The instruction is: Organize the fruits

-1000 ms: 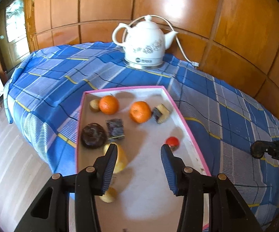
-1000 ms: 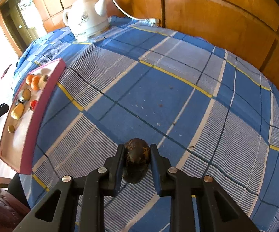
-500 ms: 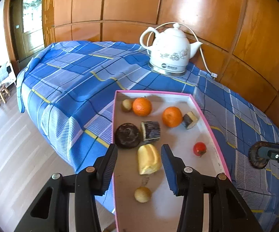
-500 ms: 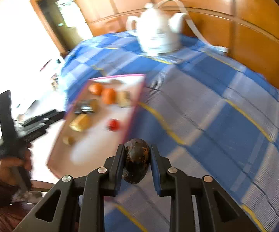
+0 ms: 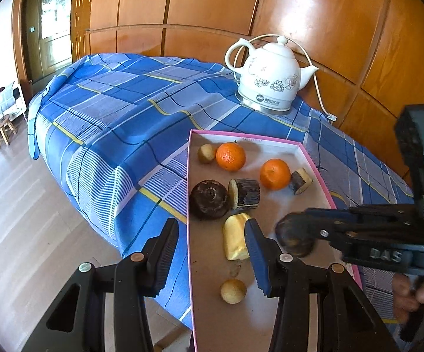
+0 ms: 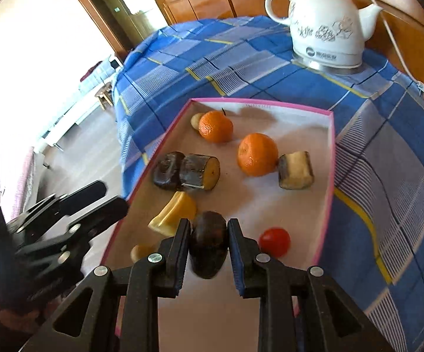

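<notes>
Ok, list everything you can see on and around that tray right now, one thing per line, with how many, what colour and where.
tray: one, pink-rimmed, on the blue plaid cloth
oranges: two, orange, far half of tray
small tan fruits: two, one in far corner, one near end
dark round fruit: one, blackish, left edge
dark-skinned cut pieces: two, yellow flesh, mid tray
yellow piece: one, mid tray
red fruit: one, near right rim
kettle: one, white, behind tray
stool: one, wooden, on floor
left gripper: black, open, empty
right gripper: black, on dark brown fruit, over tray
</notes>
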The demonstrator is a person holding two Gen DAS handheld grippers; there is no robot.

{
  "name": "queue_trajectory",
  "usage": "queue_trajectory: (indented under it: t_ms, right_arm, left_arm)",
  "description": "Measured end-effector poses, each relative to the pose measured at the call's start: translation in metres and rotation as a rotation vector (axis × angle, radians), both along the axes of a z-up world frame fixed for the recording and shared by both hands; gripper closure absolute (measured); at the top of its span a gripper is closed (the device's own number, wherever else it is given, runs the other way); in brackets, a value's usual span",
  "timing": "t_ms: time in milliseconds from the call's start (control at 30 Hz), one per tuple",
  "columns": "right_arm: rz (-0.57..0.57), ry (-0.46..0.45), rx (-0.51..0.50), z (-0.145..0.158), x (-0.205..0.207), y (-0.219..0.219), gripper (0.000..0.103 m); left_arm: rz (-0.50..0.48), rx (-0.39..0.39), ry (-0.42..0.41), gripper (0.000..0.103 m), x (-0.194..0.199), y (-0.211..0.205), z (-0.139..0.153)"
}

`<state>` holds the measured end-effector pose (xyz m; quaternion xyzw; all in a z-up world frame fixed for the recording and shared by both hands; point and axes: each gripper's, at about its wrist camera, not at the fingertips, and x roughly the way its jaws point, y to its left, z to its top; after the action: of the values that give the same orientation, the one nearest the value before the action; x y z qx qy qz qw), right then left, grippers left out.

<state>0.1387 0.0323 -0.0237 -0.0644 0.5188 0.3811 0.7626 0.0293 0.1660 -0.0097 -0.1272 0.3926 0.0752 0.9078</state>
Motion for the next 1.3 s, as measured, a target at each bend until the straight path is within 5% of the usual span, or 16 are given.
queue_trajectory:
  t_ms: [500,1300]
  right_arm:
    - [-0.047,-0.042,0.011,0.008,-0.027,-0.045,0.074]
    - [-0.065,-0.062,-0.026,-0.003,-0.024,-0.018,0.077]
  left_arm:
    - [-0.017,-0.012,-0.005,0.055,0.002,-0.007,-0.001]
    - [-0.046,-0.001,-0.007,0.048,-0.002,-0.020,-0.002]
